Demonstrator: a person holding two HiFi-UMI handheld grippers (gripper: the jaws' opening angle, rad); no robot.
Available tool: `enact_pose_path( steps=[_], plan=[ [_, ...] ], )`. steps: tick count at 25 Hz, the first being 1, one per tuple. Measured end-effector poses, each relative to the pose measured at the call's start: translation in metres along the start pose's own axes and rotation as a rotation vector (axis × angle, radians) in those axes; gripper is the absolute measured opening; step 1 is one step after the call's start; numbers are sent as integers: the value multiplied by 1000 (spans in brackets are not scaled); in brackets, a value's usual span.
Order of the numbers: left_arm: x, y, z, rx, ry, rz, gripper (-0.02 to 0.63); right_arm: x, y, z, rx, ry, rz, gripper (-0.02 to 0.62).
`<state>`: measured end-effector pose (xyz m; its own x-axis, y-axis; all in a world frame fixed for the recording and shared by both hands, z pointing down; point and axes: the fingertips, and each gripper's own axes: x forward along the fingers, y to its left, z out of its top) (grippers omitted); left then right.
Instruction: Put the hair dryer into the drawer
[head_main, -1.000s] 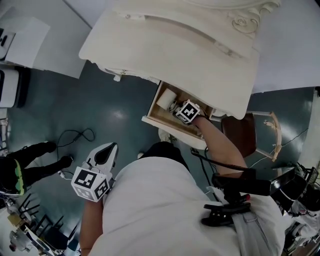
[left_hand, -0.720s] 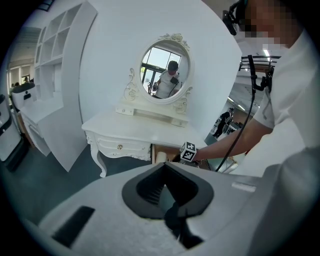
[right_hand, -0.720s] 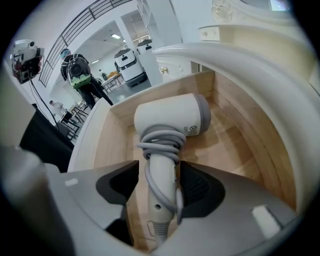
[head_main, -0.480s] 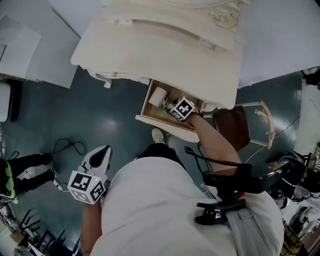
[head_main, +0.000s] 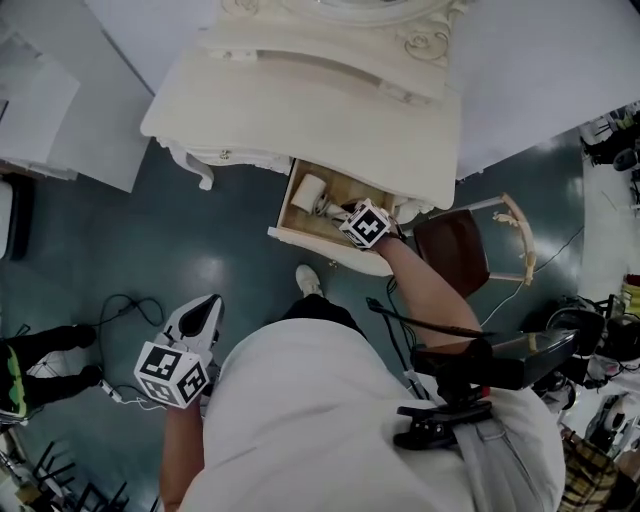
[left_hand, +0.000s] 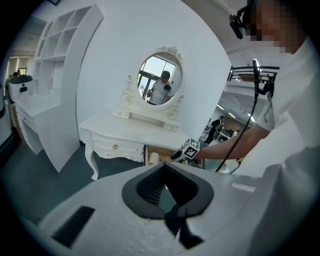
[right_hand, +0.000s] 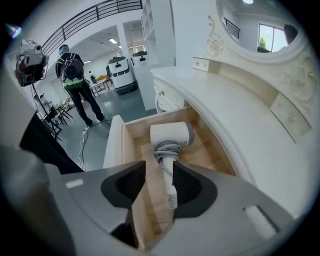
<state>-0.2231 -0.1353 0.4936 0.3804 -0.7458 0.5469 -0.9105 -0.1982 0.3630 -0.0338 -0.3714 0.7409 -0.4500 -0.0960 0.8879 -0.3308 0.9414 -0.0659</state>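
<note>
The hair dryer (right_hand: 170, 135) is laid inside the open drawer (right_hand: 112, 145); the task is judged done. Above the drawer, the empty right tongs (right_hand: 159, 166) are spread, just narrowed. The left tongs (left_hand: 164, 165) are pressed together.

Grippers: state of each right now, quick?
Left gripper: shut, empty.
Right gripper: open, jaws just closing partway, nothing between them; the hair dryer lies in the drawer beneath.

White dressing table (head_main: 300, 110) with oval mirror (left_hand: 160, 80) — brown chair (head_main: 455, 248) beside it.
</note>
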Motion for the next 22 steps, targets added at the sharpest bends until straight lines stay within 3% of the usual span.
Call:
enact_pose_path(
  steps=[2,6,10,22],
  plan=[
    [-7,-2,-5,1,-9,-13,2,-11,8,1,-1,-14,-27,151],
    [-23,-2,-18,0,-20,-38,2,-34,24,3,15,-41,-100,7],
    [-41,-4,-32,11,-22,-57,2,-53,55,4,62,-69,-113,0],
    [-85,-17,-69,56,-21,-108,2,-96,182,7,153,-181,-24,0]
  ],
)
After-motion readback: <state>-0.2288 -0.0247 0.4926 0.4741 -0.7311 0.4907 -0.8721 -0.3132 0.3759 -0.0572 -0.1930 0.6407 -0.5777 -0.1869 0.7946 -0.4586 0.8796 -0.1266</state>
